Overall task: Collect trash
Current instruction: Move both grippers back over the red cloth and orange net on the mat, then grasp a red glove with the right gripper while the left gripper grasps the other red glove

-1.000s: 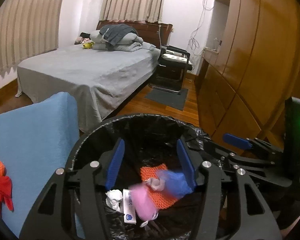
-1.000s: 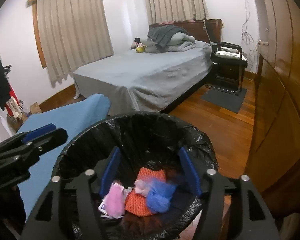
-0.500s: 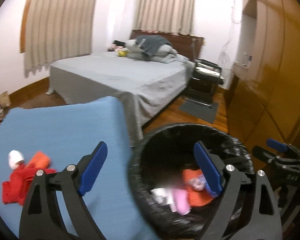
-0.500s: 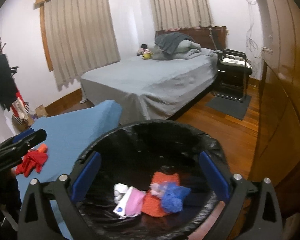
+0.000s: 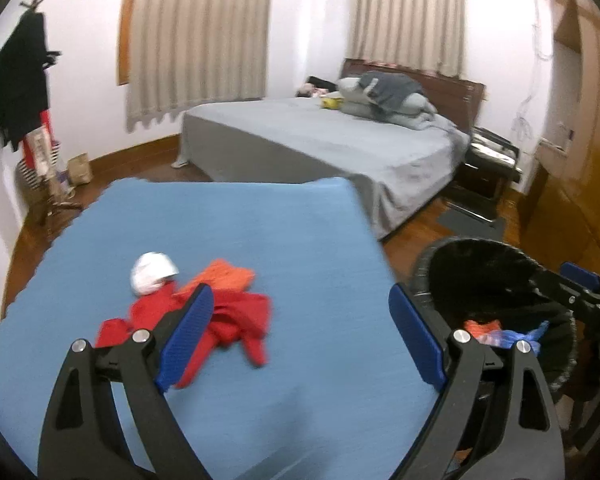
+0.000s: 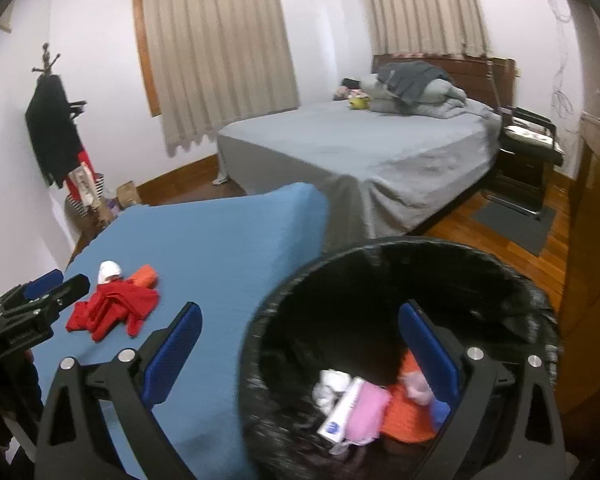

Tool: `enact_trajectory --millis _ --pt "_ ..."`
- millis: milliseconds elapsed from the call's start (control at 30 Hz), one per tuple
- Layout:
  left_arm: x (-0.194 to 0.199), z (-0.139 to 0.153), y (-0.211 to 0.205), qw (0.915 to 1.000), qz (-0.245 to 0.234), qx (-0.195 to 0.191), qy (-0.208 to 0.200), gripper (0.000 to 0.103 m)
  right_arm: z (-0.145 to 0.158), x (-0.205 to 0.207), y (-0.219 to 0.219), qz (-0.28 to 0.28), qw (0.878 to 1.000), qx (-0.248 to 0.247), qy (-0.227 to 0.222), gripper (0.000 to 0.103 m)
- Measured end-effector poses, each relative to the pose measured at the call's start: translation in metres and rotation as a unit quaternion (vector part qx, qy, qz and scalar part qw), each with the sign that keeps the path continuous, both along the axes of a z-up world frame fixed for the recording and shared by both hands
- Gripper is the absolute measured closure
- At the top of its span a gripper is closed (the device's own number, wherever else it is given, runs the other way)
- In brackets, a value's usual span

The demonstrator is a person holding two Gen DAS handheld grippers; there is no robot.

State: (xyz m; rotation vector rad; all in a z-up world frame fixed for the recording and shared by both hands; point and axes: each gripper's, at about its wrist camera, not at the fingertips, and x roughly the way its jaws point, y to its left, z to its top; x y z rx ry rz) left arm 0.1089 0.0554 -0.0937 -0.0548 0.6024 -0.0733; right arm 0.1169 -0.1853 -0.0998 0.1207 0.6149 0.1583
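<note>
Blue cloth over the table [image 5: 300,240] fills the gap between the left gripper [image 5: 300,336] fingers, whose jaws have just been opening and stand spread with nothing in them, as do those of the right gripper [image 6: 300,352] above the bin [image 6: 380,248]. Just beyond lie a red rag [image 5: 236,320], an orange scrap [image 5: 228,276] and a white wad [image 5: 154,272], touching in one heap. Grabbing the heap whole could drop the wad, or pinch the cloth cover.

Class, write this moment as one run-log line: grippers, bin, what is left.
left gripper: open, empty | right gripper: open, empty | bin: holds trash | blue table: red cloth, orange cloth, white wad left
</note>
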Motion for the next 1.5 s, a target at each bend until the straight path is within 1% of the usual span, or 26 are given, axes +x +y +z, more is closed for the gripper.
enact_trajectory --millis 167,400,733,867,1033,1100,1233,1333,1367,1400,1433,1500 --pt "-0.003 -0.003 0.033 0.9994 0.032 0.015 0.002 0.016 -0.009 0.012 0.035 0.030 1.000 -0.001 0.005 0.006" --pt "-0.004 -0.016 0.082 0.9967 0.079 0.012 0.015 0.016 -0.023 0.032 0.085 0.065 0.998 -0.003 0.017 0.006" --pt "-0.002 -0.039 0.127 0.9920 0.120 0.010 0.039 0.017 -0.043 0.059 0.156 0.124 0.992 -0.005 0.038 0.006" --pt "0.000 -0.043 0.139 0.9902 0.133 0.007 0.042 0.018 -0.053 0.069 0.182 0.142 0.989 -0.009 0.048 0.006" --pt "0.004 -0.047 0.152 0.9887 0.143 0.004 0.044 0.019 -0.066 0.077 0.204 0.156 0.986 -0.012 0.059 0.007" --pt "0.006 -0.051 0.158 0.9881 0.146 0.001 0.048 0.021 -0.072 0.083 0.211 0.159 0.985 -0.013 0.064 0.012" --pt "0.012 -0.055 0.165 0.9873 0.150 -0.004 0.052 0.022 -0.080 0.093 0.222 0.166 0.983 -0.016 0.076 0.018" --pt "0.015 -0.059 0.166 0.9874 0.148 -0.006 0.056 0.022 -0.087 0.099 0.228 0.176 0.980 -0.015 0.088 0.030" --pt "0.016 -0.060 0.165 0.9875 0.147 -0.007 0.057 0.022 -0.090 0.102 0.230 0.184 0.978 -0.011 0.095 0.038" --pt "0.016 -0.060 0.165 0.9875 0.147 -0.007 0.058 0.022 -0.091 0.102 0.232 0.190 0.977 -0.008 0.099 0.048" --pt "0.017 -0.061 0.165 0.9874 0.146 -0.008 0.059 0.022 -0.092 0.102 0.233 0.198 0.975 -0.004 0.104 0.053" --pt "0.019 -0.063 0.166 0.9872 0.147 -0.010 0.061 0.022 -0.093 0.101 0.235 0.215 0.970 0.000 0.109 0.070"
